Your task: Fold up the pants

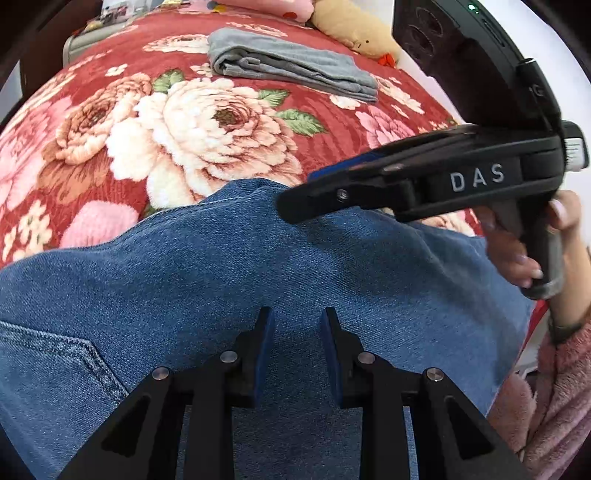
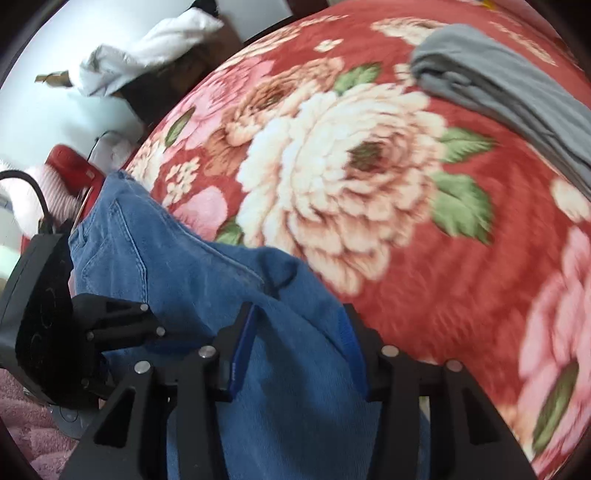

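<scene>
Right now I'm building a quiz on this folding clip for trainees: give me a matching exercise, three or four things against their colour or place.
Things:
1. jeans
2. folded garment
3. blanket
4. plush toy

Descriptions:
A. red with large flowers
B. blue denim, under both grippers
C. yellow, at the far edge of the bed
D. grey, lying on the bed beyond the jeans

Pairs: 1-B, 2-D, 3-A, 4-C
</scene>
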### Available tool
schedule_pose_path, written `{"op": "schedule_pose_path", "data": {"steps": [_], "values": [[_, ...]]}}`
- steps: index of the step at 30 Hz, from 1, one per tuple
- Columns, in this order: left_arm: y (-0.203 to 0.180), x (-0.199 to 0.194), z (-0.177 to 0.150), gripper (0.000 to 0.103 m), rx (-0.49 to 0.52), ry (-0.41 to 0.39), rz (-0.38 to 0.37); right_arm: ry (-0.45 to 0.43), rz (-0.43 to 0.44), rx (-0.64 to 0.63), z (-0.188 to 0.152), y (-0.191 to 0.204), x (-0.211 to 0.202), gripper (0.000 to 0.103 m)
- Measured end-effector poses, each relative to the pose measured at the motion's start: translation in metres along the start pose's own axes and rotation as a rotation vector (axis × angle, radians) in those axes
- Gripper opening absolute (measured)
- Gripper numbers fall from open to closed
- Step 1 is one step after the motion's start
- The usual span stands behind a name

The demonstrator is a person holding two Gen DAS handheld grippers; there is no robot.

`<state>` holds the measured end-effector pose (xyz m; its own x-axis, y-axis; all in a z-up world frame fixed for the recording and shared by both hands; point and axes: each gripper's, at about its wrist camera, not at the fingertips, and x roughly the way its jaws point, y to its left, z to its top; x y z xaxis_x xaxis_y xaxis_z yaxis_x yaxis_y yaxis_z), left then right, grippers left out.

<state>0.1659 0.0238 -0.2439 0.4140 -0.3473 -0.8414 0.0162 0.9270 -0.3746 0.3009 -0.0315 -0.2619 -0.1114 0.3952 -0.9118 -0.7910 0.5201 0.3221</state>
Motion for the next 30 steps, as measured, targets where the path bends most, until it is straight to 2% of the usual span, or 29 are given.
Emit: {"op": "schedule_pose_path", "data": {"steps": [3, 5, 8, 13, 14, 17, 18, 20, 23, 25, 27, 28, 30], "values": [[0.003, -0.005, -0.003, 0.024, -0.006, -0.004, -0.003, 0.004, 0.106, -0.036, 0.007, 0.003, 0.002, 0.051], [0.004, -0.007, -0.004, 0.024, -0.009, -0.008, -0.003, 0.026, 0.236, -0.027, 0.013, 0.000, 0.005, 0.051], [0.005, -0.008, -0.004, 0.024, -0.013, -0.015, -0.006, 0.072, 0.280, -0.010, 0.022, -0.005, 0.019, 0.051], [0.008, -0.011, -0.006, 0.024, -0.017, -0.018, -0.012, 0.111, 0.455, 0.184, 0.034, -0.028, 0.045, 0.051], [0.008, -0.011, -0.007, 0.024, -0.017, -0.020, -0.012, 0.122, 0.468, 0.212, 0.035, -0.029, 0.050, 0.051], [0.008, -0.012, -0.009, 0.024, -0.014, -0.024, -0.011, 0.113, 0.444, 0.223, 0.035, -0.028, 0.047, 0.028], [0.008, -0.014, -0.010, 0.024, -0.012, -0.026, -0.008, 0.120, 0.460, 0.255, 0.034, -0.031, 0.044, 0.024], [0.008, -0.017, -0.011, 0.024, -0.016, -0.032, -0.011, 0.103, 0.509, 0.295, 0.033, -0.035, 0.038, 0.020], [0.011, -0.023, -0.010, 0.024, -0.026, -0.036, -0.016, 0.077, 0.471, 0.246, 0.037, -0.027, 0.030, 0.018], [0.011, -0.024, -0.010, 0.024, -0.012, -0.040, -0.002, 0.066, 0.478, 0.253, 0.039, -0.031, 0.025, 0.016], [0.015, -0.018, -0.012, 0.024, -0.017, -0.031, 0.001, 0.013, 0.504, 0.284, 0.042, -0.041, 0.018, 0.015], [0.018, -0.014, -0.014, 0.024, -0.031, -0.026, -0.005, 0.011, 0.511, 0.293, 0.042, -0.043, 0.019, 0.015], [0.019, -0.013, -0.017, 0.023, -0.025, -0.025, -0.002, 0.042, 0.470, 0.287, 0.041, -0.043, 0.033, 0.015]]}}
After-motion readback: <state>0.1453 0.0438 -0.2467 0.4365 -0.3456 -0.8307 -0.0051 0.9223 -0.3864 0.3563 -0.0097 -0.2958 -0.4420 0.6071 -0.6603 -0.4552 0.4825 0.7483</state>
